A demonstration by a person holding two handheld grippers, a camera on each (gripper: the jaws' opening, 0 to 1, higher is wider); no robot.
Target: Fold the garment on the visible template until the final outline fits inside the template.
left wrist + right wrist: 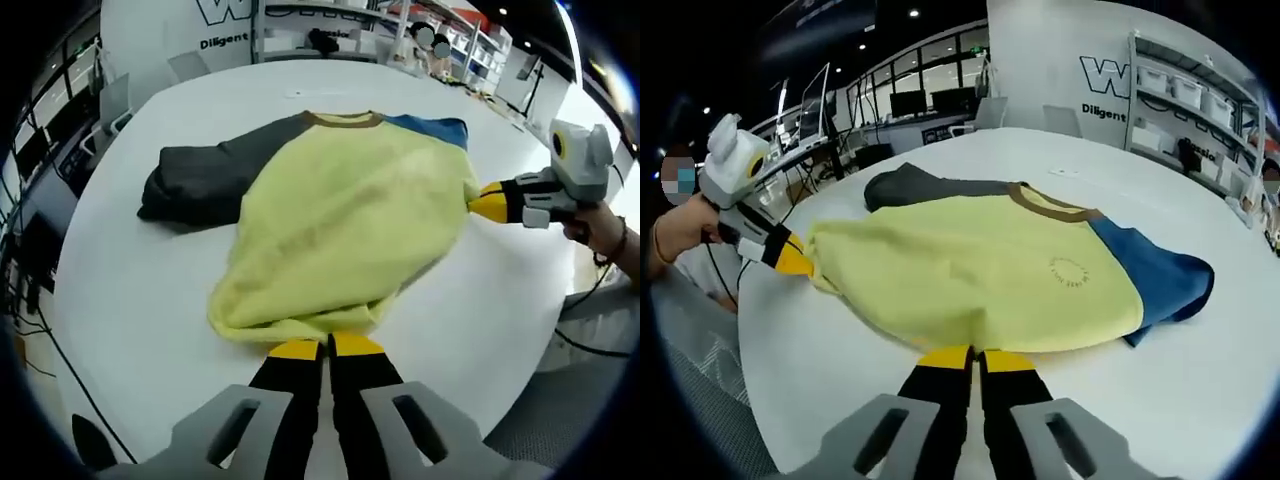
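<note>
The garment (340, 220), a yellow-bodied sweatshirt with one dark grey sleeve (200, 180) and one blue sleeve (1160, 275), lay spread flat near the middle of the white table (130, 300); the brown collar (345, 120) faced away from the left gripper; a small round print (1070, 271) showed on the chest in the right gripper view.

We found the left gripper (326, 347) with its jaws together at the hem edge, fabric apparently pinched between the yellow tips; the right gripper (976, 358) likewise had its jaws drawn together on the body's side edge, beside the blue sleeve; each gripper also appeared in the other's view, tip at the cloth.

We could make out no template outline on the table, so fit could not be checked; the grey sleeve still stuck out sideways, the blue sleeve lay out past the body; we judged the folding barely started, with both sleeves and the body fold left to do.

Beyond the table: shelving (1200, 100), monitors (930, 100), lettering on a white wall (1118, 78).
</note>
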